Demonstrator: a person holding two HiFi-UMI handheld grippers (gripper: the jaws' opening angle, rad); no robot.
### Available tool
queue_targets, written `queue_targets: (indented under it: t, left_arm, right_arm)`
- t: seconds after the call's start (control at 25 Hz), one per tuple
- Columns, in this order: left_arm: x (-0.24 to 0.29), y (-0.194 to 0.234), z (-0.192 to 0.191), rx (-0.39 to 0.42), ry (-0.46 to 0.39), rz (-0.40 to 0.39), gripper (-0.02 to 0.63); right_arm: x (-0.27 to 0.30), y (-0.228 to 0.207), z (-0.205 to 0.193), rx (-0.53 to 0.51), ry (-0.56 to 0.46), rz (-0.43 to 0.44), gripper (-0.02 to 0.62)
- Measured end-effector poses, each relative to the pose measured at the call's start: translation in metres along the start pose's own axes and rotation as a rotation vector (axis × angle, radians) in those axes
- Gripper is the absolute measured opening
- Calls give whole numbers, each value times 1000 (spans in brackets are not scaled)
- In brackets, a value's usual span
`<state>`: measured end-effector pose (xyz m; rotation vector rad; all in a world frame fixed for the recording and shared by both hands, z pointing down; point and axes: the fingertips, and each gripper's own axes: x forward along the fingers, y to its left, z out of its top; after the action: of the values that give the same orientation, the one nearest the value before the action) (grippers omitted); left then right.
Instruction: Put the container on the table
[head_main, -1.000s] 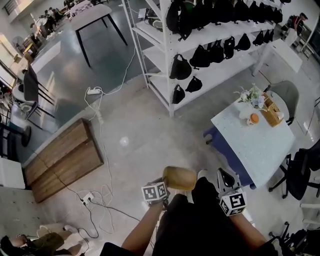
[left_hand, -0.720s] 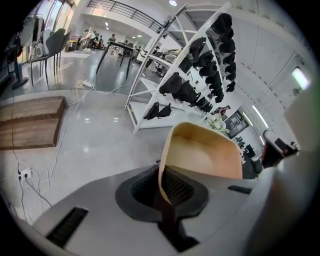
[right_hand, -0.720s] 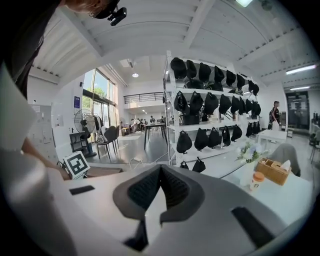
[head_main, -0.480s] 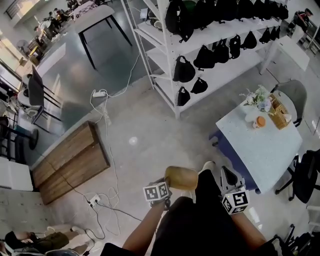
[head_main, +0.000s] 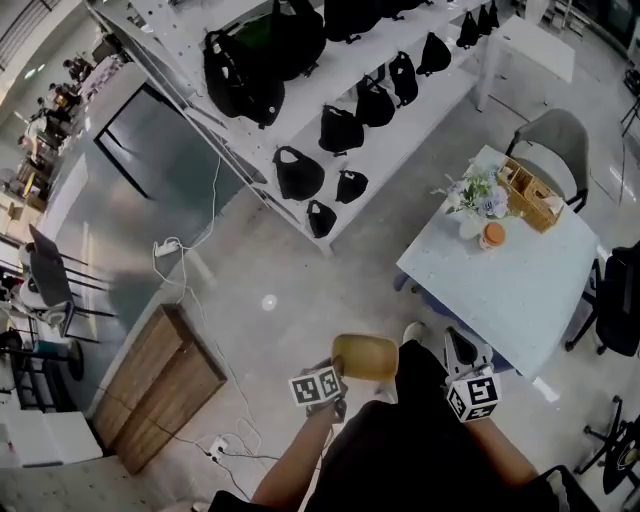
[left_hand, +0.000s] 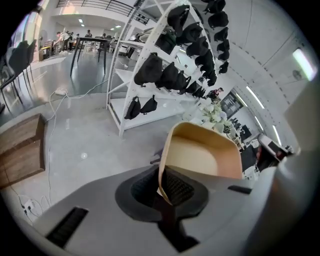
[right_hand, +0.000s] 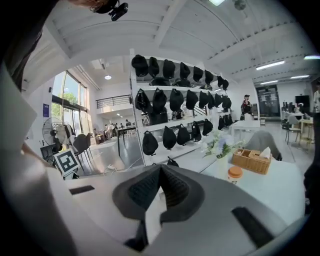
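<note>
jaws of the left gripper (left_hand: 164, 176) stay clamped on the container (left_hand: 200, 157) rim, right gripper (right_hand: 160, 175) jaws together, empty, table (head_main: 520, 290) nearer.

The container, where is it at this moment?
In the head view the container is low centre, pinched by its rim in the left gripper above the floor, short of the white table to the right.
</note>
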<state>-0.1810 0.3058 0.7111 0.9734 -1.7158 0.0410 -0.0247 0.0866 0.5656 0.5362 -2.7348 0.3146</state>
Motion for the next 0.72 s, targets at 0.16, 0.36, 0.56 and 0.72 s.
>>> queue_targets:
  t: [0.16,0.36,0.56,0.72]
  left_arm:
    - [40,-41,50,71,43,-38,18]
    - [74,-89,110,149,61,-65,18]
    - [100,-111,147,191,75,-68,18]
    - [119,-120,161,193,88,-64,18]
  right_arm:
    - [29,-49,17,28,-19,-49,-2]
    - [58,-97,37,62,-26,-93,-2]
    - [79,-123,47,57,-9,-98,-2]
    - [88,-142,48,76,8,-111,-2]
